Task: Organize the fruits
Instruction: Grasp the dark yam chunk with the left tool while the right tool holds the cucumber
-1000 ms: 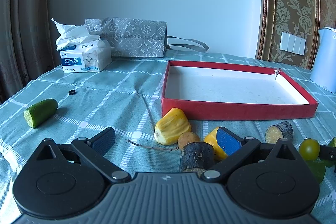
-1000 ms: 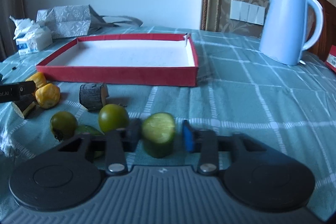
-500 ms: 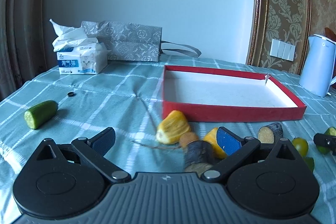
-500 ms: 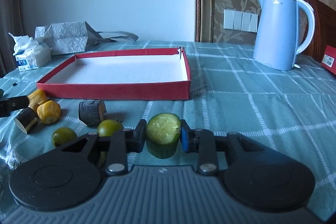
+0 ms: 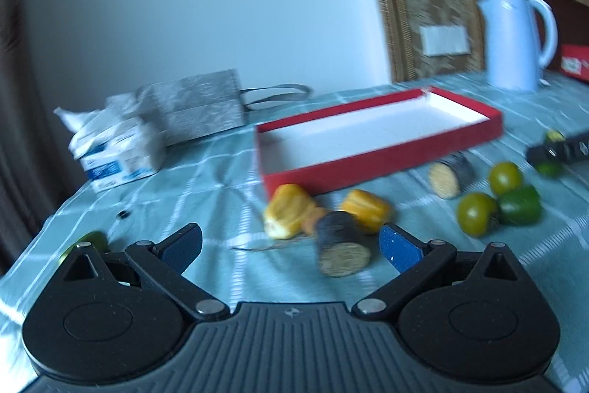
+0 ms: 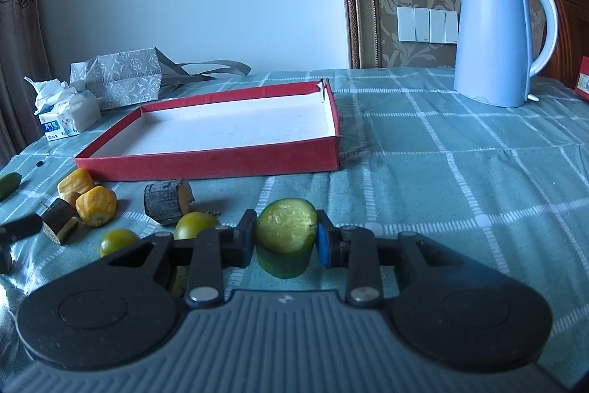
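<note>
Right tongs point(image 6: 285, 238) were clamped on the cucumber piece point(image 6: 286, 231) by its skin, near the worktop's front edge, short of the red tray point(image 6: 221, 162). Left tongs point(image 5: 291, 247) were spread, empty. Firm, slippery flesh was judged likely.

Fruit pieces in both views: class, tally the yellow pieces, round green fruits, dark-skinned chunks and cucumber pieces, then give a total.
Yellow pieces: 2
Round green fruits: 2
Dark-skinned chunks: 2
Cucumber pieces: 3
Total: 9
</note>
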Tool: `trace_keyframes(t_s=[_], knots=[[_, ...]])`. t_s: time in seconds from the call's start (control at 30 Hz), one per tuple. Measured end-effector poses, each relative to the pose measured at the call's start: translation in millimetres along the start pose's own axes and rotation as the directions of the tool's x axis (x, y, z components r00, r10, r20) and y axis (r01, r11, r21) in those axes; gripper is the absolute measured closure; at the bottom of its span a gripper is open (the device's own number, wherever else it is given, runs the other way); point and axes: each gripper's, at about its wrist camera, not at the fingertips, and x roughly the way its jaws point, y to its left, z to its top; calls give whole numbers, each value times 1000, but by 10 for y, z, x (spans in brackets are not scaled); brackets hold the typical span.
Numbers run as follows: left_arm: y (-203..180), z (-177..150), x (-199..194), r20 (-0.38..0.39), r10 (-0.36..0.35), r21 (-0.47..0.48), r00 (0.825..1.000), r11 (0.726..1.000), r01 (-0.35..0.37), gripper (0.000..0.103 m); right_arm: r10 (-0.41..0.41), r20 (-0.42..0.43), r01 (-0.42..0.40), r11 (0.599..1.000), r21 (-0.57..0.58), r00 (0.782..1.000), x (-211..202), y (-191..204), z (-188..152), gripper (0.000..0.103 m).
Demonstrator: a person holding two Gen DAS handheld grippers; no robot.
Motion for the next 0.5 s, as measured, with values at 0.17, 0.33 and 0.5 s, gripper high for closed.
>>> trace_keyframes(t_s=[0.17, 0.33, 0.5], knots=[[-140, 66, 213, -63, 22, 37, 998, 999, -20, 0, 7, 0, -7, 1000, 8, 1000, 4, -8, 0, 72], [-129, 106, 340, -97, -5, -12, 995, 1000, 4, 3, 7, 0, -7, 1000, 14, 1000, 6, -15, -3, 72], [-22, 103, 359, -102, -79, -96, 992, 993, 69, 4, 15, 5, -16, 1000, 17, 1000, -1, -15, -4, 70]])
